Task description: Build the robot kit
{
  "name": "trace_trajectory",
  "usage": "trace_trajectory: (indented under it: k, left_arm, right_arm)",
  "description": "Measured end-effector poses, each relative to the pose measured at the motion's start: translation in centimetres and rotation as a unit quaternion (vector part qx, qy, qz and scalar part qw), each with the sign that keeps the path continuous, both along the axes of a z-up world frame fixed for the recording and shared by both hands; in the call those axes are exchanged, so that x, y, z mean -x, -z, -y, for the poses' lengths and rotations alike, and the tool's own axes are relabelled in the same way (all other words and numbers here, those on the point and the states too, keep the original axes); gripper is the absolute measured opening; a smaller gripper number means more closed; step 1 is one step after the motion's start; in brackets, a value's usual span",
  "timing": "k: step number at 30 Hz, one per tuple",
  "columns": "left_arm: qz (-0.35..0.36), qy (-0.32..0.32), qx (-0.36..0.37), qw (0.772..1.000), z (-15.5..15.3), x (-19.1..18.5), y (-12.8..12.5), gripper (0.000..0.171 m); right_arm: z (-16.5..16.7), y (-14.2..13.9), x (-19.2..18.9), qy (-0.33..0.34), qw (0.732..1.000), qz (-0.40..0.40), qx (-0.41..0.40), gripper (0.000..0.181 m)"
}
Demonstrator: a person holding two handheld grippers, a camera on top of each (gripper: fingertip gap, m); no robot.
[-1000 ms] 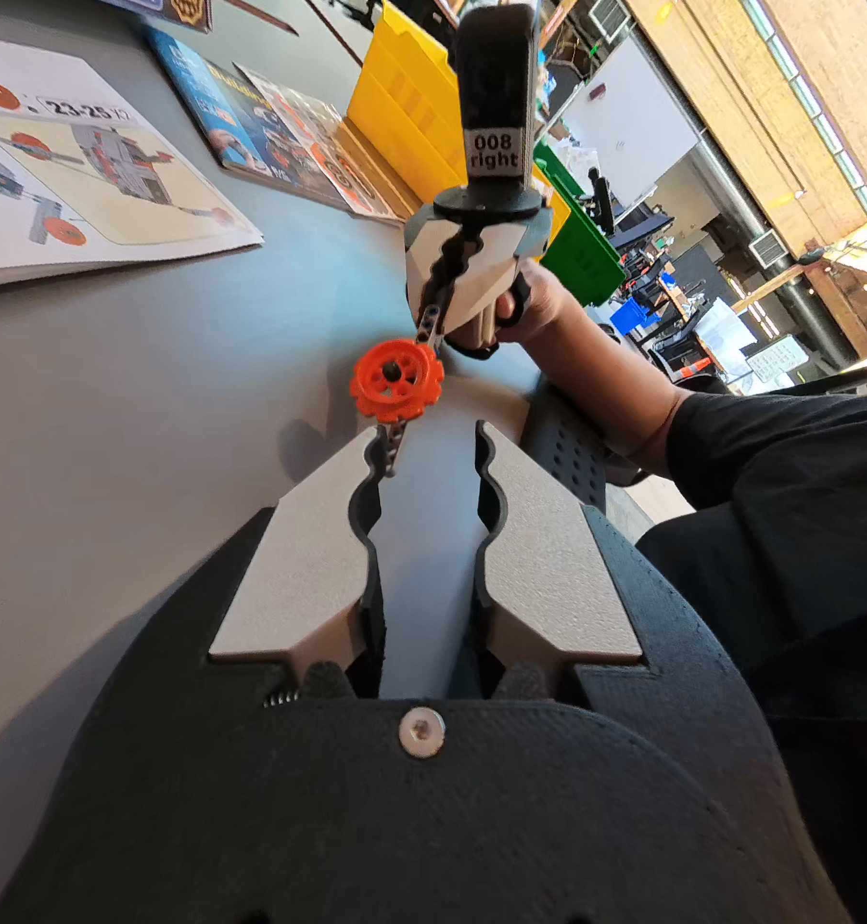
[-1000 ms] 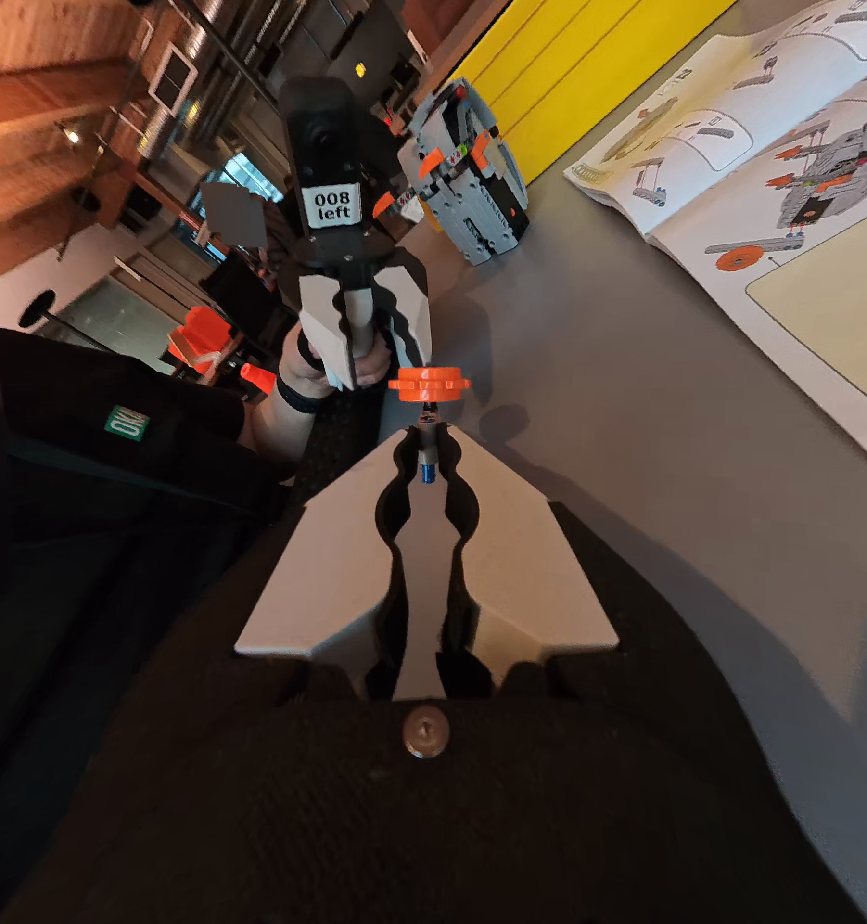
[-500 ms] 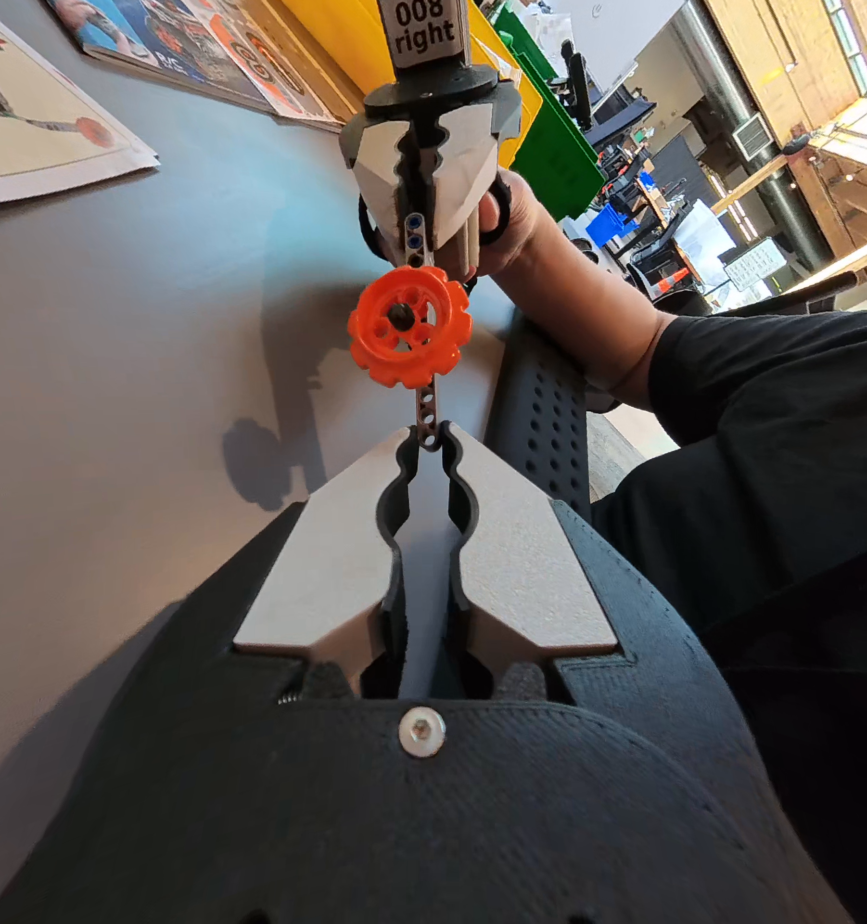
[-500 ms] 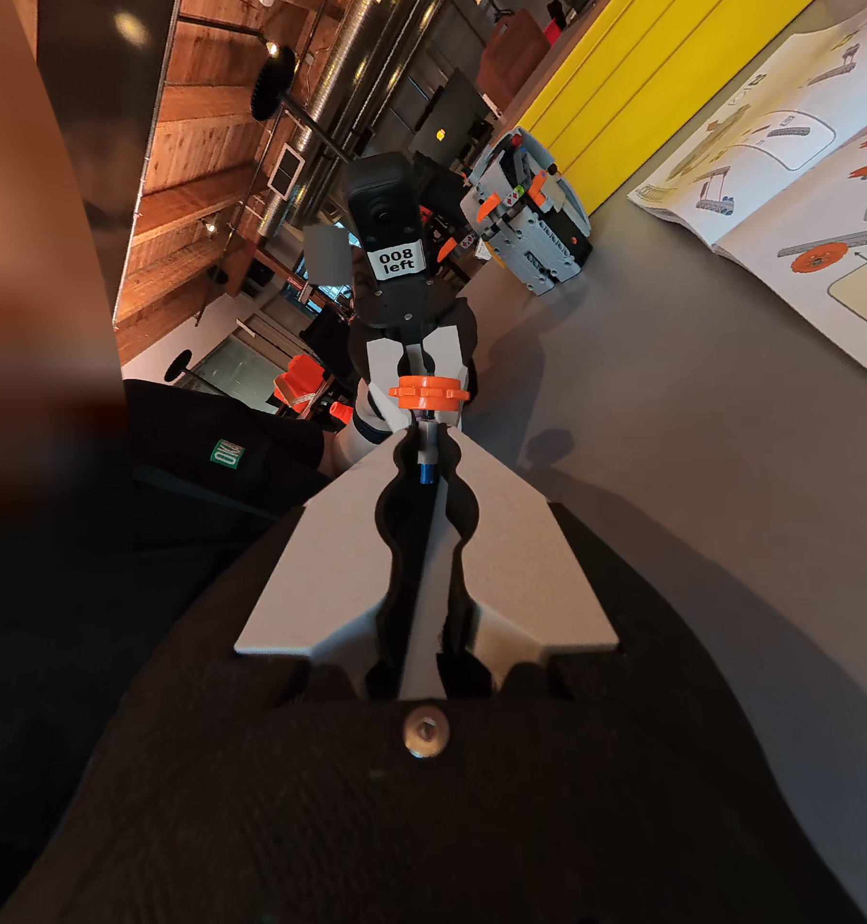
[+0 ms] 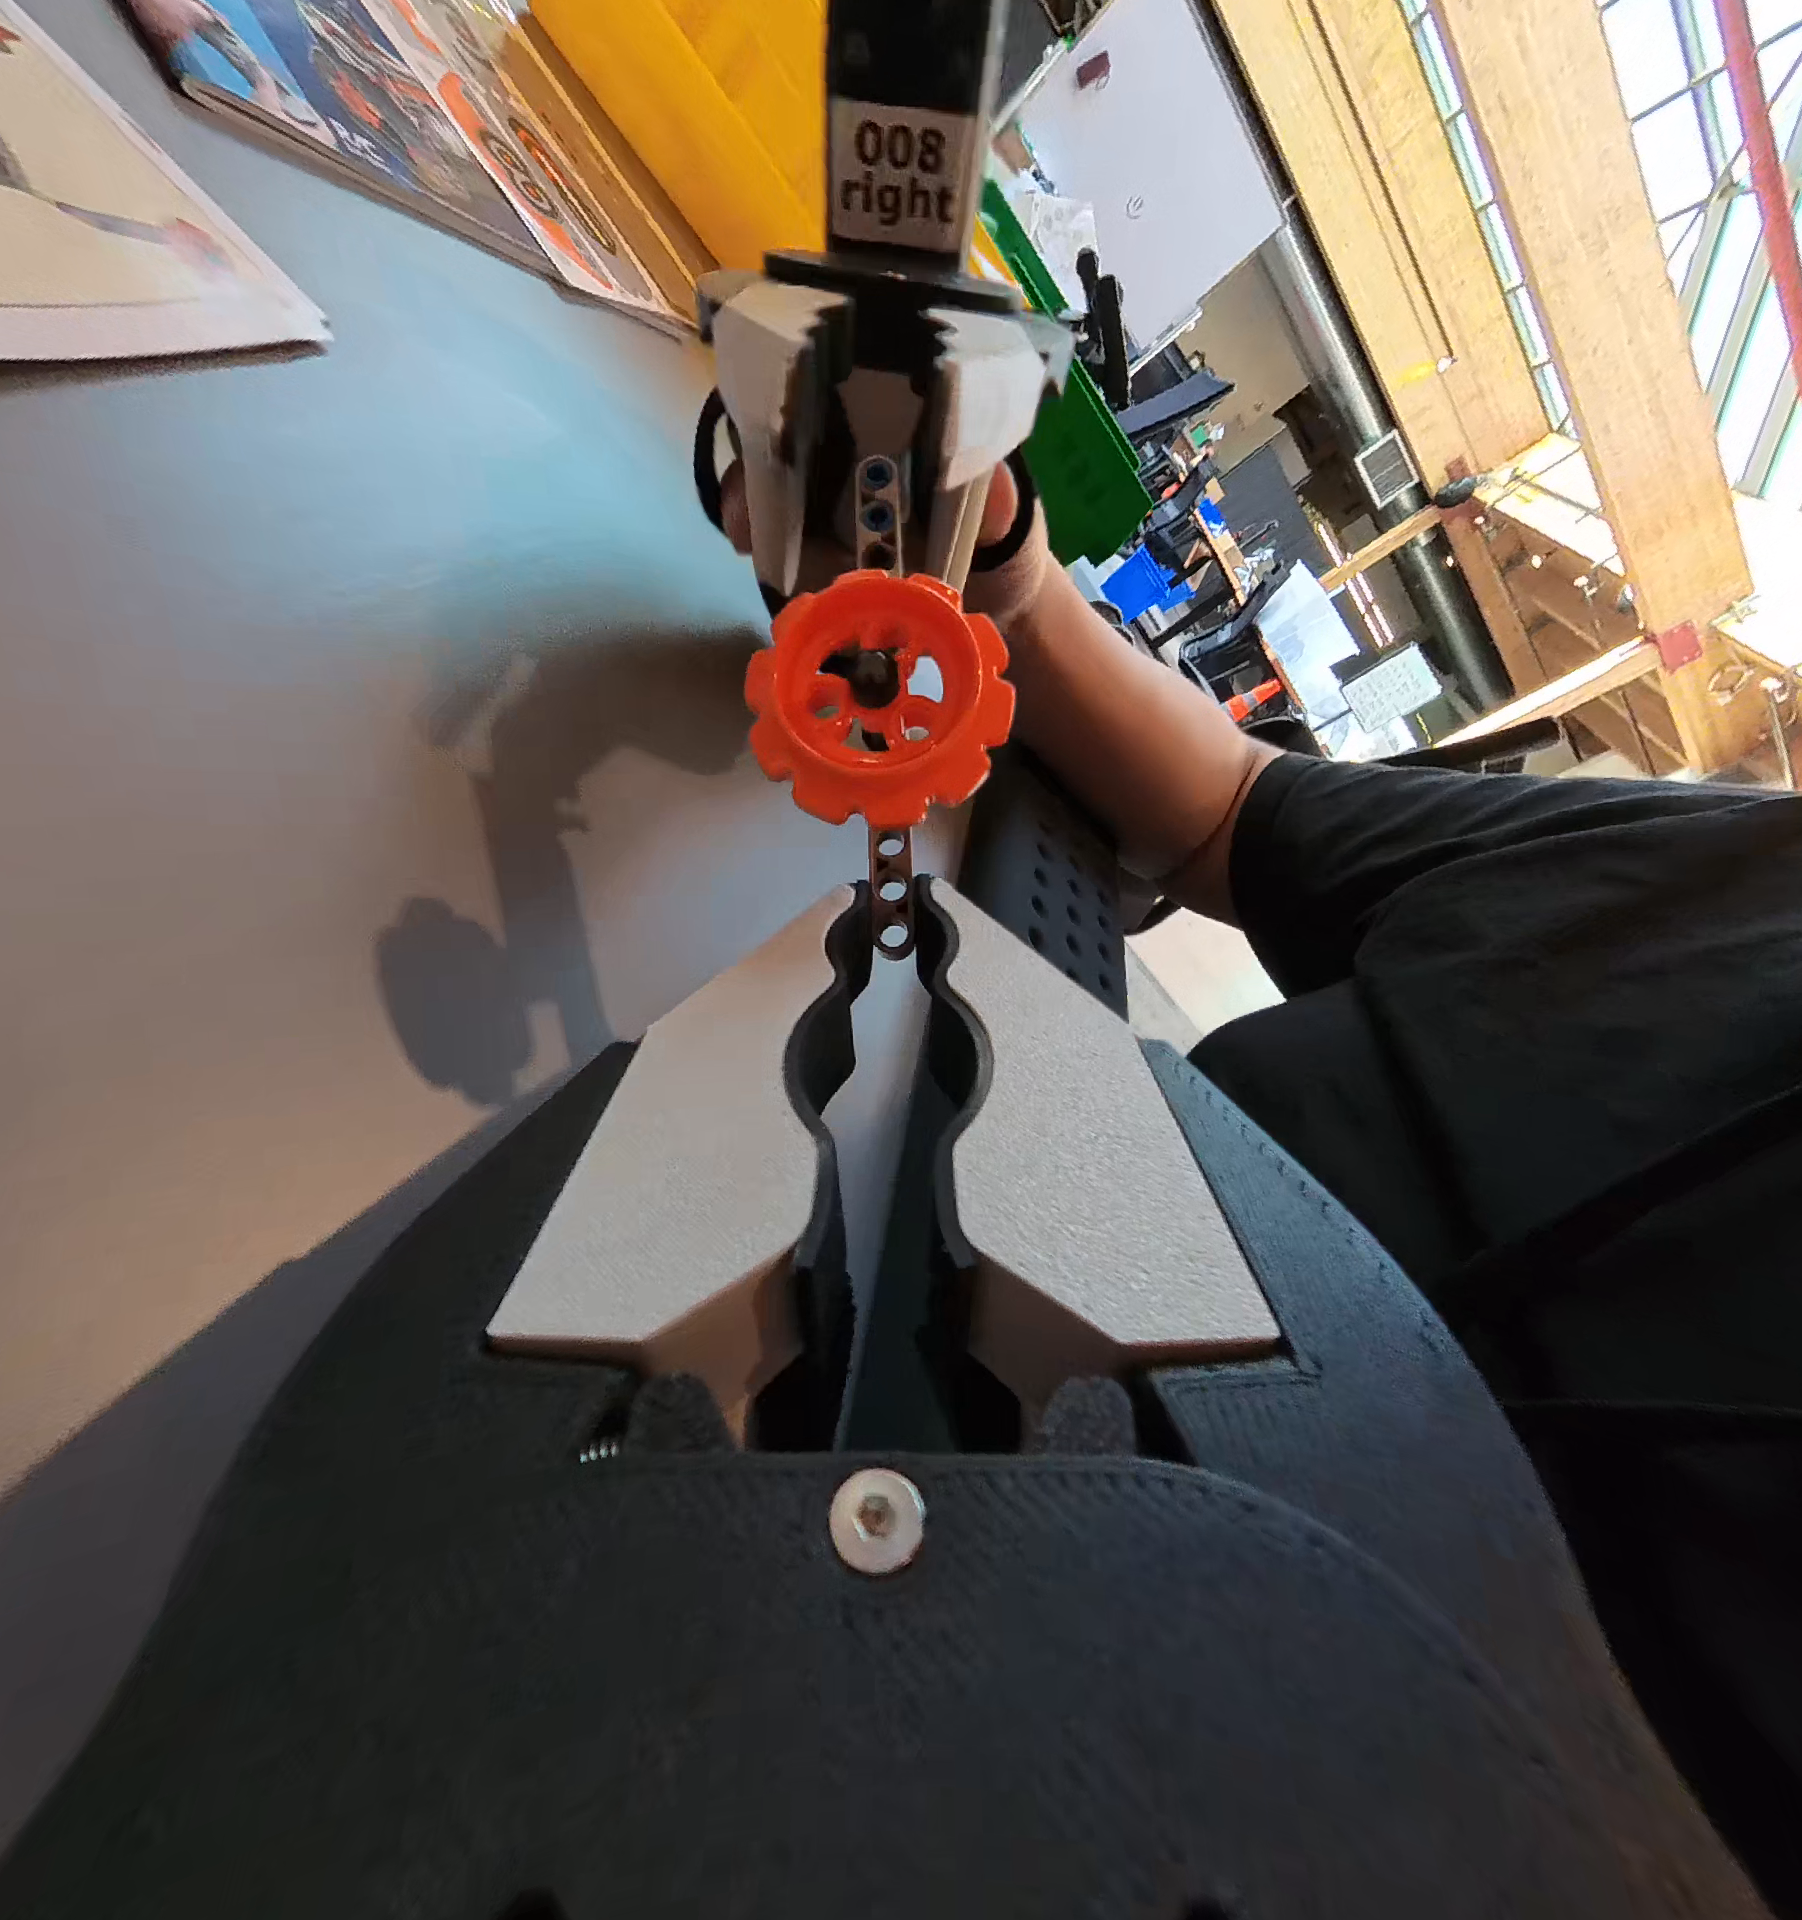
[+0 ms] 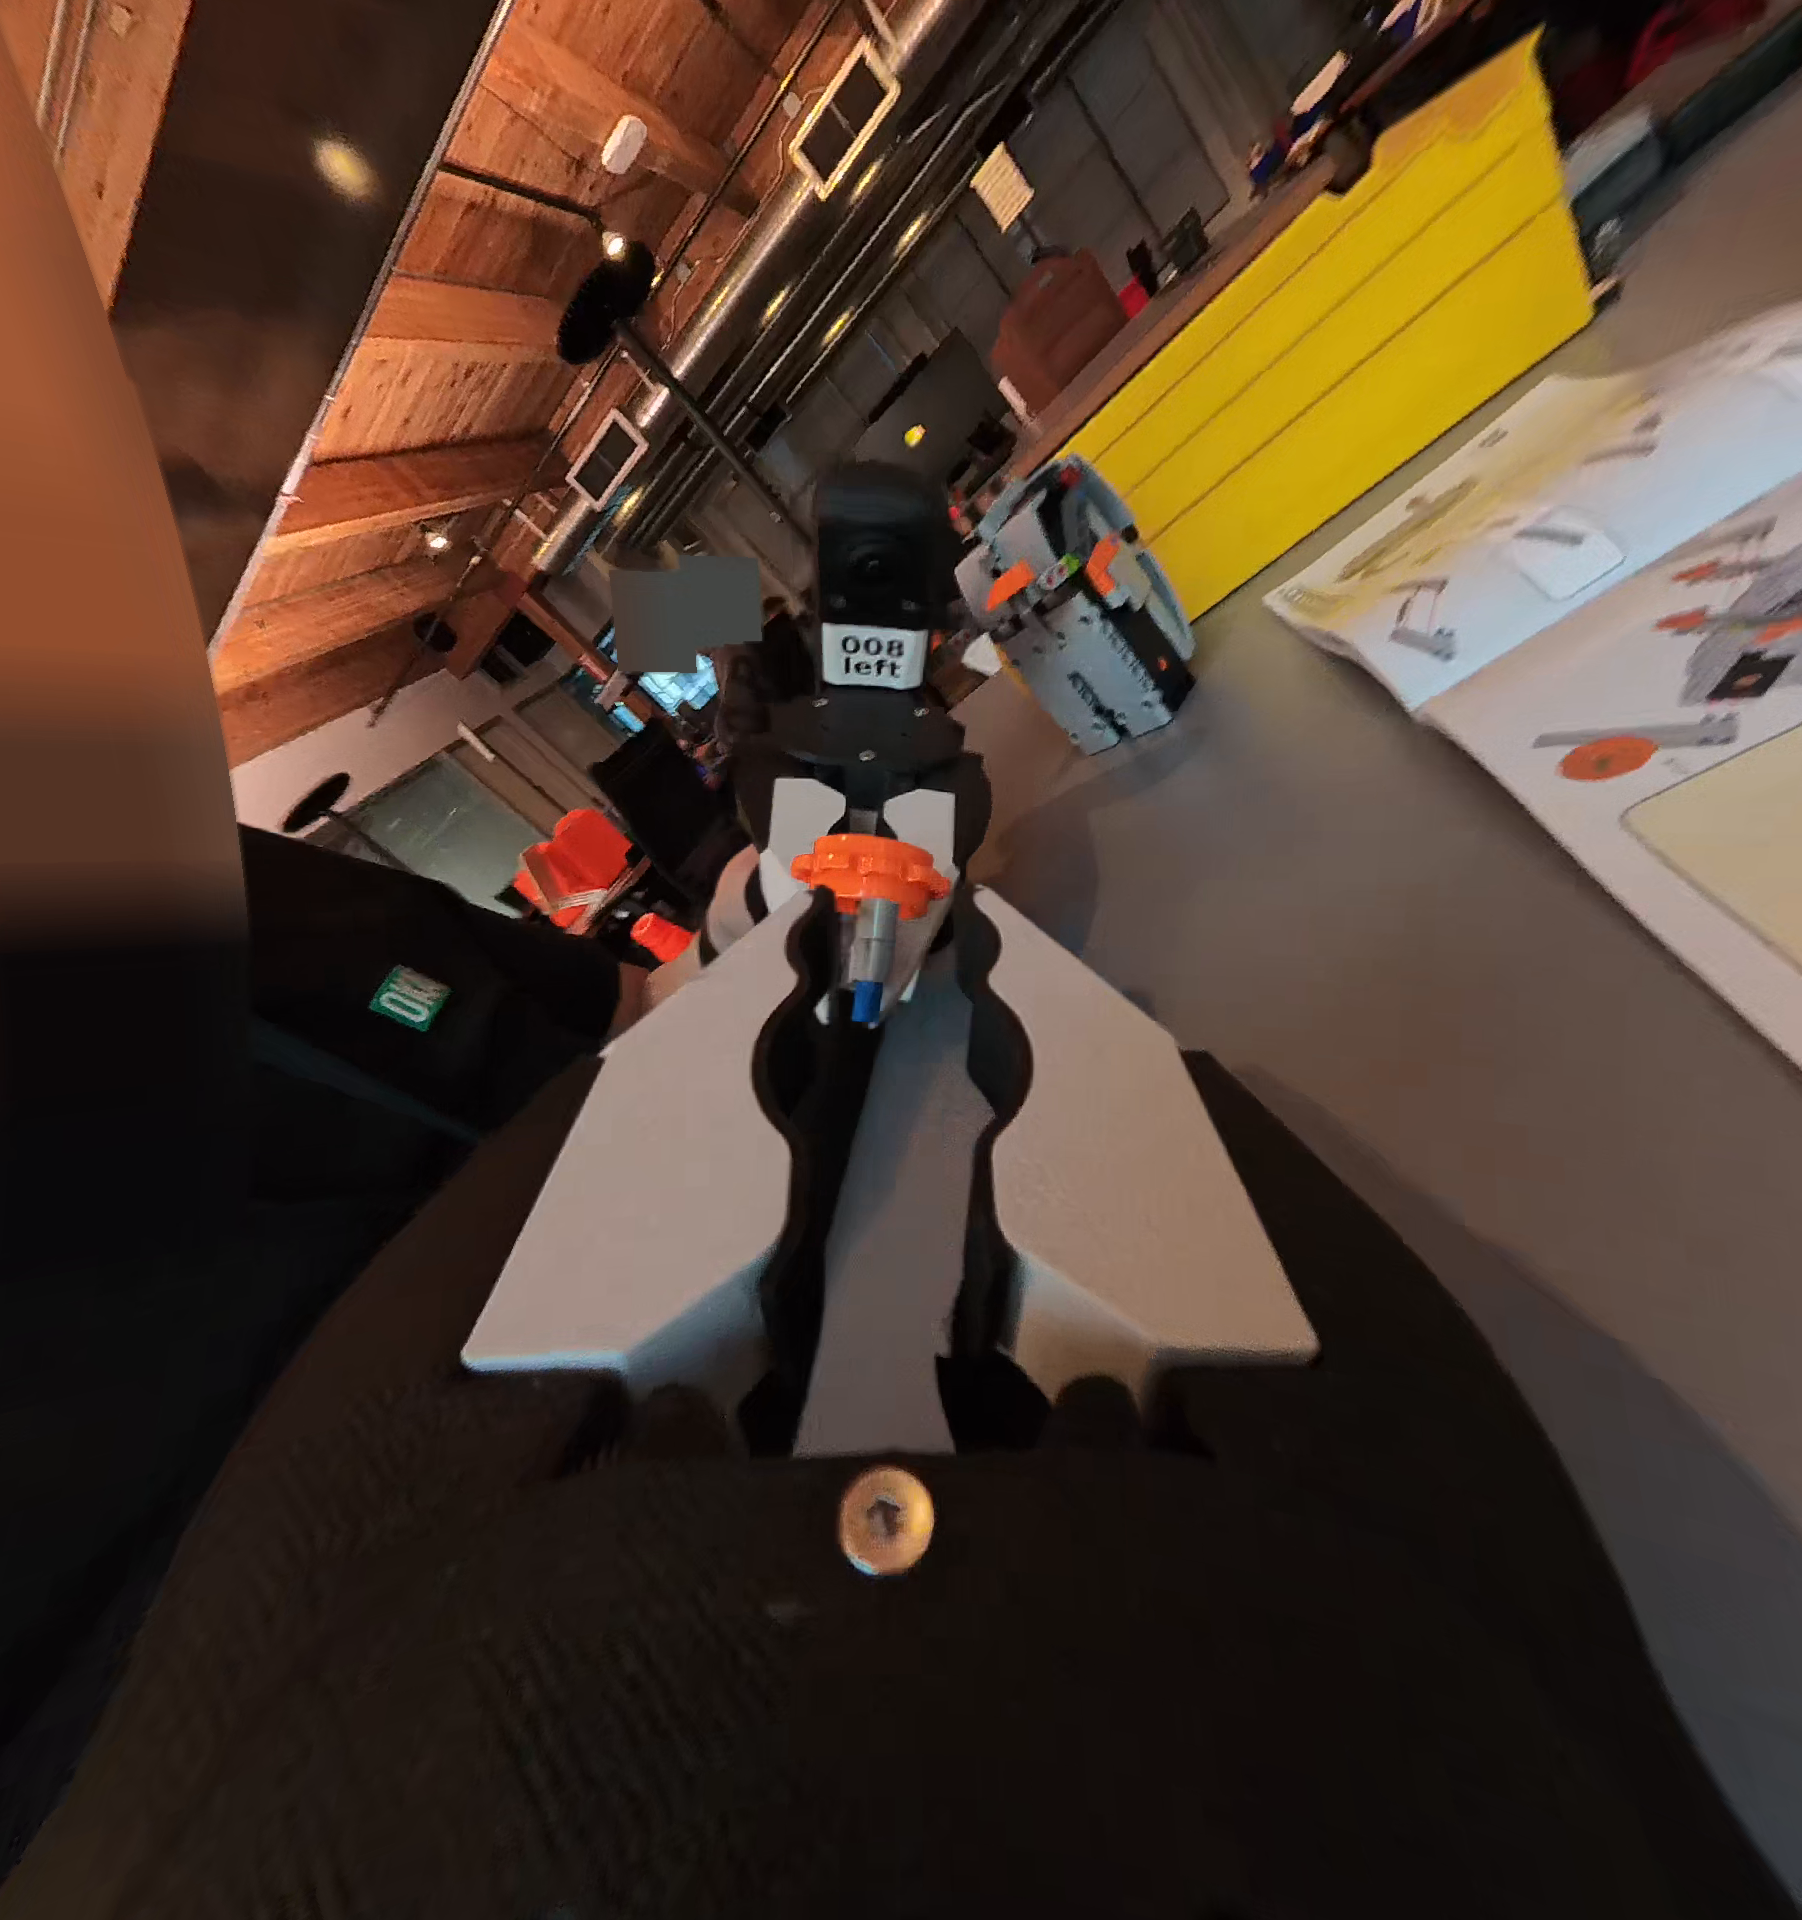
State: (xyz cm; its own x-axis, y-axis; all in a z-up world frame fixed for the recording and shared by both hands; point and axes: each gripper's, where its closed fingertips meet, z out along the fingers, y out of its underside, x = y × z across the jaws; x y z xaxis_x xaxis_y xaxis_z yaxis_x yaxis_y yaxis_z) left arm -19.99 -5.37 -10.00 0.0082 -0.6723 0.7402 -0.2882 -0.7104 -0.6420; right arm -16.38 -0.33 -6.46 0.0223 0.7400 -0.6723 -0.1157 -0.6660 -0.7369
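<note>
wheel (image 5: 878, 696) on beam (image 5: 891, 902) — between both tools

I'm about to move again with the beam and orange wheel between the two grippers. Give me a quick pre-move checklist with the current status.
1. Left gripper shut on the near end of the perforated beam: ok.
2. Right gripper clamped on the far end: not ok. Its jaws stand apart, with the beam end loose between them.
3. Orange wheel sitting on the beam between the two grippers: ok.
4. Assembly clear of the table: ok. It appears to be held in the air, with its shadow lying apart from it.
5. Blue-tipped stub under the wheel fully seated: cannot tell.
</note>
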Motion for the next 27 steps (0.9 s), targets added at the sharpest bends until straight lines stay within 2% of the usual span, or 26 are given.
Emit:
trace_trajectory:
  k: [2,4,5,6,8,10,13,15,16,17,19,21,22,24,25,26,27]
  left_arm:
    - [0.007,-0.008,0.009,1.000,-0.3,0.2,-0.2,0.005]
    - [0.014,-0.016,0.020,1.000,-0.6,0.3,-0.3,0.005]
    - [0.016,-0.020,0.026,0.999,-0.8,0.4,-0.3,0.005]
    - [0.017,-0.025,0.033,0.999,-0.9,0.5,-0.3,0.005]
    - [0.020,-0.033,0.048,0.998,-1.3,0.6,-0.2,0.005]
    - [0.019,-0.038,0.061,0.997,-1.5,0.6,-0.1,0.005]
    - [0.017,-0.040,0.075,0.996,-1.6,0.6,0.1,0.005]
    - [0.016,-0.041,0.079,0.996,-1.6,0.6,0.2,0.005]
    - [0.016,-0.041,0.079,0.996,-1.6,0.6,0.2,0.005]
    - [0.016,-0.041,0.081,0.996,-1.6,0.6,0.2,0.005]
    - [0.020,-0.039,0.087,0.995,-1.5,0.6,0.0,0.005]
    - [0.034,-0.040,0.092,0.994,-1.6,0.7,-0.4,0.006]
    - [0.053,-0.040,0.096,0.993,-1.6,0.7,-0.9,0.008]
    - [0.098,-0.036,0.102,0.989,-1.5,0.8,-2.3,0.008]
    - [0.115,-0.032,0.103,0.987,-1.3,0.9,-2.9,0.008]
    - [0.120,-0.033,0.102,0.987,-1.3,1.0,-3.0,0.014]
    - [0.116,-0.037,0.101,0.987,-1.4,1.0,-2.8,0.018]
  right_arm:
    - [-0.4,-0.4,-0.2,0.030,0.997,0.022,-0.064,0.024]
    - [-0.4,-0.5,-0.4,0.062,0.982,0.076,-0.160,0.027]
    - [-0.5,-0.5,-0.5,0.085,0.963,0.115,-0.227,0.029]
    - [-0.6,-0.5,-0.6,0.112,0.934,0.159,-0.300,0.033]
    - [-0.2,-1.0,-0.4,0.151,0.849,0.239,-0.447,0.040]
    - [0.3,-1.2,0.5,0.175,0.746,0.309,-0.563,0.045]
    - [0.9,0.4,2.7,0.159,0.599,0.402,-0.674,0.045]
    - [0.3,1.5,3.3,0.162,0.502,0.457,-0.716,0.034]
    - [0.0,1.8,3.4,0.166,0.469,0.475,-0.726,0.032]
    - [-0.2,1.9,3.5,0.169,0.452,0.484,-0.730,0.026]
    - [-0.2,2.1,3.9,0.172,0.450,0.485,-0.730,0.017]
    - [-0.4,1.9,4.0,0.180,0.445,0.491,-0.727,0.016]
    - [-0.4,1.8,4.0,0.185,0.455,0.490,-0.721,0.014]
    - [-0.6,1.5,3.7,0.192,0.495,0.481,-0.698,0.007]
    - [-1.1,1.3,3.2,0.205,0.525,0.476,-0.676,0.006]
    - [-1.7,1.2,2.5,0.216,0.563,0.472,-0.643,0.006]
    - [-2.5,1.1,1.7,0.232,0.613,0.461,-0.598,0.006]
